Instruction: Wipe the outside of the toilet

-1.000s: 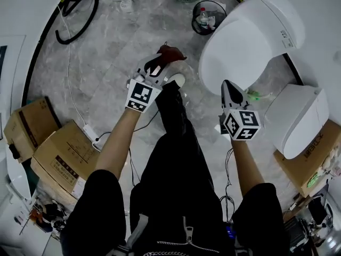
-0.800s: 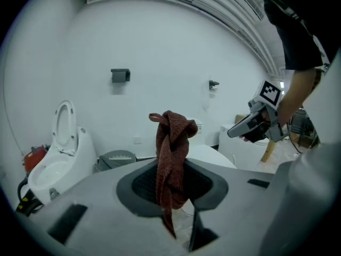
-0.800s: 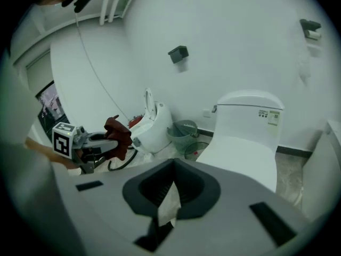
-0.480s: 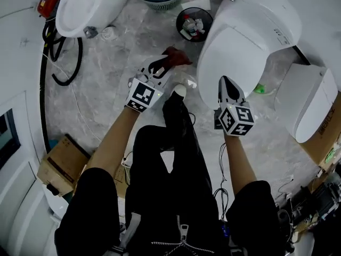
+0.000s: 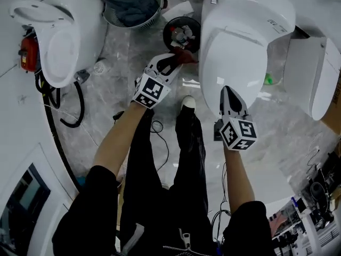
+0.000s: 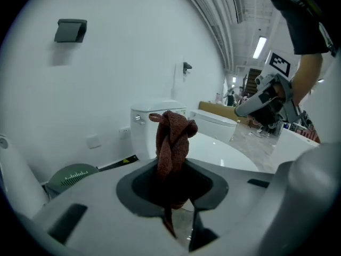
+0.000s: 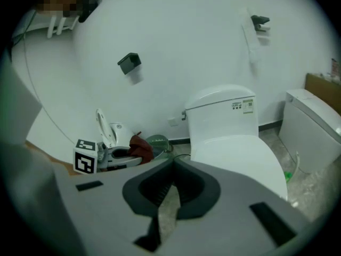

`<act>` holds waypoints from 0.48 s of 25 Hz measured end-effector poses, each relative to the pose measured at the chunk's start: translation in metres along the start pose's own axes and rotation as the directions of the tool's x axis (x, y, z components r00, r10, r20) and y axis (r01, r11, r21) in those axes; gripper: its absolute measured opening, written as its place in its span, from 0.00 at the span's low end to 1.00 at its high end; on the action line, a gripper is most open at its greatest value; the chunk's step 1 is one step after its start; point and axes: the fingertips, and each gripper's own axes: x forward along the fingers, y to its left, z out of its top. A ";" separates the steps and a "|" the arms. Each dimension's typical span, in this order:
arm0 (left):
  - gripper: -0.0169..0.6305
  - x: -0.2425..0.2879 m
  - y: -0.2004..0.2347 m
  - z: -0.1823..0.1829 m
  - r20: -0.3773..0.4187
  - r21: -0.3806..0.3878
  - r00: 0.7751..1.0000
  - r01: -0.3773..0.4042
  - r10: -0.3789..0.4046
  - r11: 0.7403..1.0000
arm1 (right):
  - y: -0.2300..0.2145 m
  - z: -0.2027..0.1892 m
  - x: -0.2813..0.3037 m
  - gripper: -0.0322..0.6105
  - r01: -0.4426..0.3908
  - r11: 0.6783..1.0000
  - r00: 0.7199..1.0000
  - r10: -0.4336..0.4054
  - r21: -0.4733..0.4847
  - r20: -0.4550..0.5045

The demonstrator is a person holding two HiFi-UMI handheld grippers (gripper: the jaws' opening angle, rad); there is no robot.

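The white toilet [image 5: 242, 41] stands at the upper right of the head view with its lid down. It also fills the right gripper view [image 7: 234, 143]. My left gripper [image 5: 177, 59] is shut on a dark red cloth [image 5: 186, 55], held just off the toilet's left side. In the left gripper view the bunched cloth [image 6: 173, 137] sticks up from between the jaws, in front of the toilet [image 6: 160, 116]. My right gripper [image 5: 225, 91] hovers over the front of the lid, its jaws drawn together on nothing [image 7: 166, 188].
A second toilet [image 5: 61, 33] with its lid raised stands at upper left. A green basket [image 5: 130, 7] and a black waste bin [image 5: 180, 32] sit between the two toilets. Another white fixture [image 5: 314, 73] is at the right. Black hose [image 5: 72, 108] and cables lie on the floor by the person's shoe [image 5: 188, 102].
Both grippers have come closer to the toilet. The left gripper has carried the cloth up beside the toilet's left side, and the right one now sits over the lid's front.
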 end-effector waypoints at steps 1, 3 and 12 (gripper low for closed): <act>0.18 0.010 0.008 -0.006 0.001 0.007 1.000 0.023 -0.023 1.000 | 0.002 -0.004 0.004 0.05 0.026 0.999 1.000 -0.026 0.020 0.014; 0.18 0.029 0.022 -0.019 0.010 0.026 0.998 0.058 -0.058 0.998 | 0.006 -0.013 0.012 0.05 0.073 0.996 0.996 -0.075 0.051 0.038; 0.18 0.131 0.067 -0.072 0.049 0.034 0.992 0.117 -0.119 0.993 | 0.002 -0.074 0.051 0.05 0.217 0.953 0.966 -0.241 0.210 0.094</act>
